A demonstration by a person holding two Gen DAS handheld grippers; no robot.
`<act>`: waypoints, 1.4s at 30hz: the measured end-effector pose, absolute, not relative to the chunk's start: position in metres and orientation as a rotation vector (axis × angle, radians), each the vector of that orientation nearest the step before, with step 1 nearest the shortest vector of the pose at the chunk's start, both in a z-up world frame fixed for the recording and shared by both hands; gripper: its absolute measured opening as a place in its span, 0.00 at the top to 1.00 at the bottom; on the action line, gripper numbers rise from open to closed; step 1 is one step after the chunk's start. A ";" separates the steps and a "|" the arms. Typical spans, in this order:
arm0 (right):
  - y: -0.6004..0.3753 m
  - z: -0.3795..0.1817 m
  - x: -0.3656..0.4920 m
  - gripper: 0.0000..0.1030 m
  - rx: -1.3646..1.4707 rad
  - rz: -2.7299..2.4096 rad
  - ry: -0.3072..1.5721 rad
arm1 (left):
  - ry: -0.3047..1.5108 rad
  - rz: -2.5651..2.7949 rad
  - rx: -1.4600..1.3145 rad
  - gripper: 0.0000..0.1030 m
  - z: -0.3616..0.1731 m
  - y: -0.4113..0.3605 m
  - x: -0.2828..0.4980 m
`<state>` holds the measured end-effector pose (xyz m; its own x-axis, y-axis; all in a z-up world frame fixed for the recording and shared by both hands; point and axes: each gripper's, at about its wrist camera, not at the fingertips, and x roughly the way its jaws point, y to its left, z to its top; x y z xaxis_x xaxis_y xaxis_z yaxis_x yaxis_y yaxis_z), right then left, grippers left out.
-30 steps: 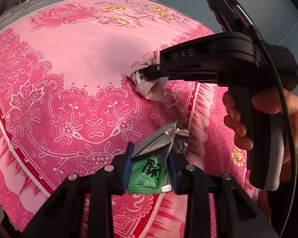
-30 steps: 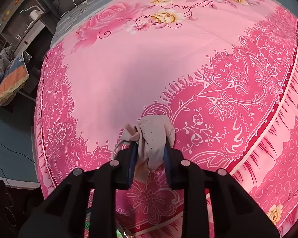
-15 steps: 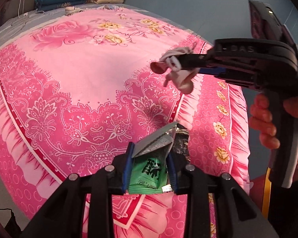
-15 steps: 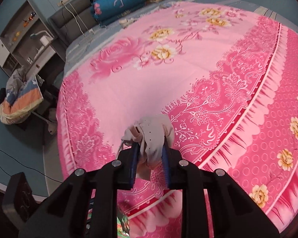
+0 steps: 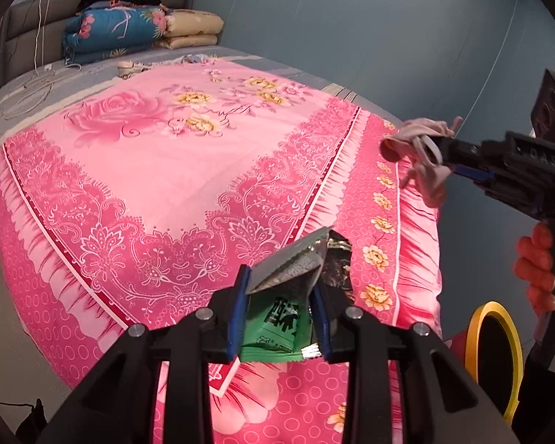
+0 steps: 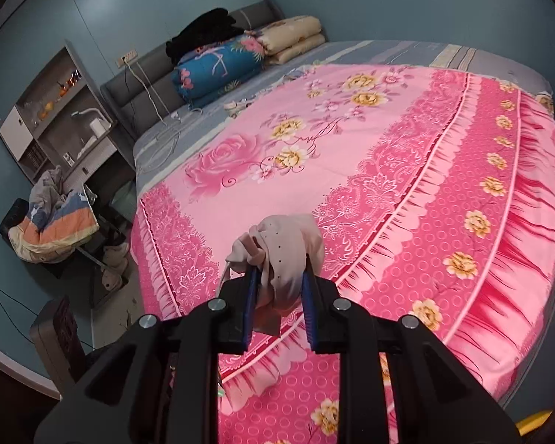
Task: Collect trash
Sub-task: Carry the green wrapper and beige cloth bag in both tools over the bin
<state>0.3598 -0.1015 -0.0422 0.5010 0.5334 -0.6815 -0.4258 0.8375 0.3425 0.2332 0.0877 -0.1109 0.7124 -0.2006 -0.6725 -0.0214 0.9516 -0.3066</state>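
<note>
My left gripper (image 5: 279,288) is shut on a green and silver snack wrapper (image 5: 285,296) and holds it above the near corner of the pink floral bed cover (image 5: 159,162). My right gripper (image 6: 277,281) is shut on a crumpled pinkish face mask (image 6: 288,255) and holds it in the air above the bed's edge. The right gripper (image 5: 447,155) and the mask (image 5: 421,155) also show at the right of the left wrist view, past the bed's right side.
A yellow-rimmed bin (image 5: 494,347) stands on the floor at lower right, below the right gripper. Folded quilts (image 5: 129,29) lie at the headboard. A chair with heaped clothes (image 6: 51,225) and shelves (image 6: 55,111) stand left of the bed.
Both grippers have risen and pulled back from the bed with their loads. The right gripper lifted the mask off the cover and carried it right, past the bed's edge.
</note>
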 end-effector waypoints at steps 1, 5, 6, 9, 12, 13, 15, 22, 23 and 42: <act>-0.108 -0.038 0.354 0.79 0.142 0.581 0.863 | 0.767 -0.100 -0.304 0.72 -0.107 0.085 0.230; -0.140 -0.019 0.320 0.79 0.174 0.564 0.808 | 0.724 -0.117 -0.289 0.72 -0.090 0.075 0.214; -0.146 -0.015 0.313 0.79 0.182 0.560 0.798 | 0.717 -0.121 -0.285 0.72 -0.087 0.073 0.211; -0.166 -0.005 0.291 0.79 0.206 0.545 0.764 | 0.688 -0.143 -0.279 0.72 -0.073 0.064 0.199; -0.185 0.003 0.272 0.79 0.225 0.538 0.731 | 0.647 -0.165 -0.260 0.72 -0.056 0.051 0.185; -0.194 0.009 0.261 0.79 0.232 0.530 0.711 | 0.636 -0.172 -0.253 0.72 -0.051 0.047 0.181; -0.208 0.015 0.246 0.79 0.245 0.519 0.685 | 0.615 -0.192 -0.238 0.72 -0.041 0.039 0.172; -0.252 0.033 0.202 0.79 0.289 0.468 0.606 | 0.550 -0.272 -0.179 0.72 -0.012 0.002 0.144; -0.260 0.035 0.193 0.79 0.294 0.457 0.594 | 0.541 -0.281 -0.169 0.72 -0.009 -0.003 0.141; -0.371 0.030 0.096 0.79 0.389 0.132 0.487 | 0.499 -0.474 -0.031 0.72 0.013 -0.113 0.113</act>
<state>0.0964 -0.3707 0.0301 0.8772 0.2147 -0.4295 -0.0316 0.9183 0.3946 0.1128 -0.1128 0.0131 0.7725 -0.4446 -0.4534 0.4298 0.8917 -0.1420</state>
